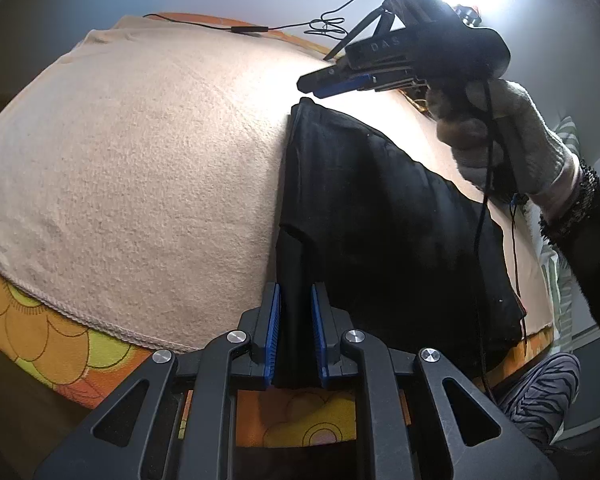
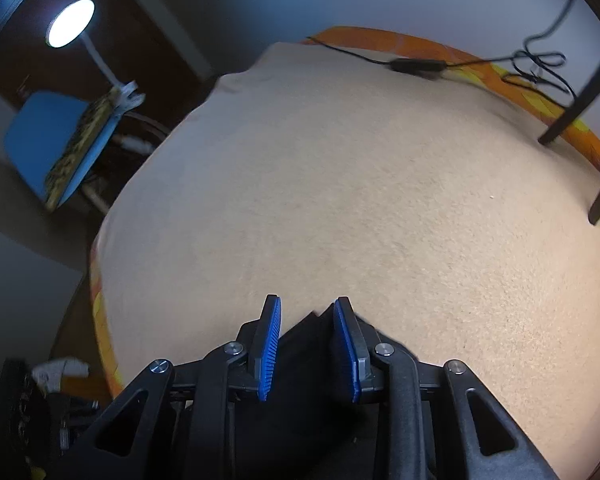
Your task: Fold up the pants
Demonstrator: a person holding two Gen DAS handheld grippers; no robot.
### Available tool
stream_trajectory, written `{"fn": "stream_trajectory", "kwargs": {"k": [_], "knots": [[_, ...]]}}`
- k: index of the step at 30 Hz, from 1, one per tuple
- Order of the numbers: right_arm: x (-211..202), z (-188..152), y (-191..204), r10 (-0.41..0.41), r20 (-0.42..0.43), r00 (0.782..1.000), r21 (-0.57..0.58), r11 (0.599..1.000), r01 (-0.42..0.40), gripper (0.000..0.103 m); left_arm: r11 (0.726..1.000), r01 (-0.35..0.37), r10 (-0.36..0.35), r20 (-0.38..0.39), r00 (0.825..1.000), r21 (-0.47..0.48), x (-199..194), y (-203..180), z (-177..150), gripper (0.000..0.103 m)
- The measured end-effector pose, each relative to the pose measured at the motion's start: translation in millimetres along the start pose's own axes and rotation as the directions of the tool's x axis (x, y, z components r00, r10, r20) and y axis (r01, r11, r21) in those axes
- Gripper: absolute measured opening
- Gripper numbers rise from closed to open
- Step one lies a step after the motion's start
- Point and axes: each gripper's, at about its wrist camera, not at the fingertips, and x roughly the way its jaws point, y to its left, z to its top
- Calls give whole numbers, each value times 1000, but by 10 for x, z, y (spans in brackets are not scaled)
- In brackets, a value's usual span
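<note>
Black pants lie folded on a beige towel. Their near edge rises as a ridge between the blue pads of my left gripper, filling the narrow gap and touching both pads. My right gripper, held by a gloved hand, hovers just above the far corner of the pants. In the right wrist view my right gripper stands open. The black pants corner lies below and between its fingers, untouched by the pads.
The beige towel covers an orange flowered bedcover. A black cable with an inline box runs along the far edge. Dark slanted legs stand at the right. A lamp and a blue chair are off to the left.
</note>
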Motion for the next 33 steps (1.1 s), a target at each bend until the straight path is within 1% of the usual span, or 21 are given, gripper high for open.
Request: {"fn": "stream_trajectory", "kwargs": {"k": [2, 5, 7, 9, 11, 12, 13, 14, 16, 18, 19, 20, 21, 22, 24, 25, 27, 29, 30, 33], "knots": [[30, -23, -29, 1, -29, 1000, -7, 1000, -1, 27, 1000, 1, -1, 0, 1000, -4, 3, 2, -1, 14], [58, -46, -71, 28, -47, 999, -7, 1000, -28, 27, 1000, -2, 2, -3, 1000, 0, 20, 1, 1, 14], [99, -43, -113, 6, -58, 998, -3, 1000, -6, 27, 1000, -3, 3, -11, 1000, 0, 44, 2, 4, 14], [163, -37, -147, 20, -78, 997, 7, 1000, -20, 27, 1000, -9, 9, -14, 1000, 2, 60, -9, 7, 15], [177, -67, -112, 33, -88, 996, -5, 999, -33, 25, 1000, -23, 23, -11, 1000, 11, 69, -30, 12, 24], [176, -88, -65, 31, -93, 995, -26, 999, -34, 24, 1000, -25, 25, -11, 1000, 12, 74, -34, 13, 25], [157, -117, -2, 3, -87, 996, -64, 998, -8, 17, 1000, -27, 27, -14, 1000, 12, 86, -35, 17, 25], [140, -134, 49, -26, -78, 997, -90, 996, 19, 9, 1000, -28, 28, -16, 999, 10, 94, -33, 20, 28], [91, -151, 103, -44, -65, 997, -103, 994, 37, 2, 1000, -27, 27, -16, 999, 1, 110, -4, 31, 32], [-3, -167, 155, -67, -31, 997, -120, 991, 63, 0, 1000, -14, 14, -15, 1000, -12, 113, 21, 42, 32], [-68, -177, 179, -73, -11, 997, -122, 990, 71, 0, 1000, 4, -5, -14, 1000, -23, 116, 37, 43, 32], [-138, -186, 188, -74, 9, 997, -118, 990, 74, 0, 999, 16, -17, -14, 1000, -33, 120, 56, 45, 31], [-202, -193, 184, -76, 26, 997, -114, 990, 79, 0, 999, 27, -28, -10, 1000, -44, 118, 74, 44, 26], [-243, -191, 175, -79, 37, 996, -110, 990, 83, 0, 996, 58, -59, -19, 998, -68, 131, 104, 40, 11], [-312, -205, 157, -93, 56, 994, -106, 989, 98, 0, 993, 73, -73, 2, 997, -88, 96, 106, 29, 7], [-328, -217, 147, -101, 63, 993, -105, 989, 108, 0, 995, 76, -75, 20, 997, -66, 39, 43, 19, 5], [-280, -241, 140, -144, 64, 988, -118, 982, 150, 0, 998, 57, -60, 69, 996, 36, -83, -170, 2, 4], [-158, -259, 95, -167, 43, 985, -108, 979, 170, 0, 996, 23, -29, 74, 997, 88, -81, -264, -10, 4], [-102, -256, 74, -169, 38, 985, -96, 980, 172, 0, 996, 2, -8, 66, 998, 90, -52, -251, -11, 4], [-16, -233, 61, -153, 26, 988, -80, 985, 155, 1, 1000, -1, 0, 30, 1000, 16, 17, -99, -7, 7]]}}
